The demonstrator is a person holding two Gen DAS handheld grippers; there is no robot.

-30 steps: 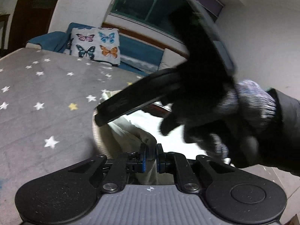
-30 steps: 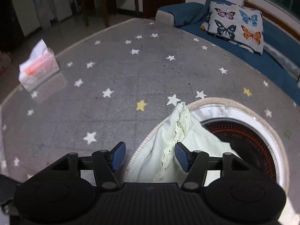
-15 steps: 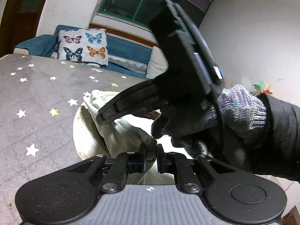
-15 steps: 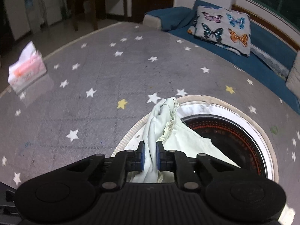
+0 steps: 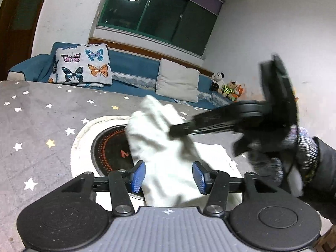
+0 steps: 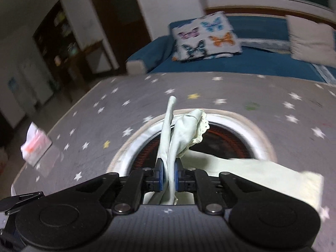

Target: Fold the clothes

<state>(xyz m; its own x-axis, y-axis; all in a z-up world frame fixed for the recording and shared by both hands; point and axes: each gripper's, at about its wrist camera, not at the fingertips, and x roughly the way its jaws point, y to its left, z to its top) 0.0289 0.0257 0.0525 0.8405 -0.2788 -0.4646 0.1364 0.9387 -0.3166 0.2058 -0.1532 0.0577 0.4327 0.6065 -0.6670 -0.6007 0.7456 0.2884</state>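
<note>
A pale white garment (image 5: 166, 147) with a lace edge (image 6: 201, 130) is lifted above the grey star-print table (image 5: 31, 130). My right gripper (image 6: 167, 173) is shut on a bunched fold of the garment (image 6: 182, 134), which sticks up between its blue pads. In the left wrist view that right gripper (image 5: 173, 130) comes in from the right, held by a gloved hand (image 5: 294, 147), and pinches the cloth. My left gripper (image 5: 169, 176) has its jaws opening. The cloth hangs between its blue pads (image 5: 138, 176), which do not press on it.
A round dark cooktop (image 5: 109, 153) with a white ring (image 6: 134, 147) is set into the table under the garment. A tissue pack (image 6: 35, 149) lies at the table's left. Behind stands a blue sofa (image 5: 134, 71) with a butterfly pillow (image 5: 84, 65) and a grey pillow (image 5: 178, 82).
My right gripper closed on the garment and swung it up and to the right in the left wrist view. My left gripper went from shut on the cloth to open.
</note>
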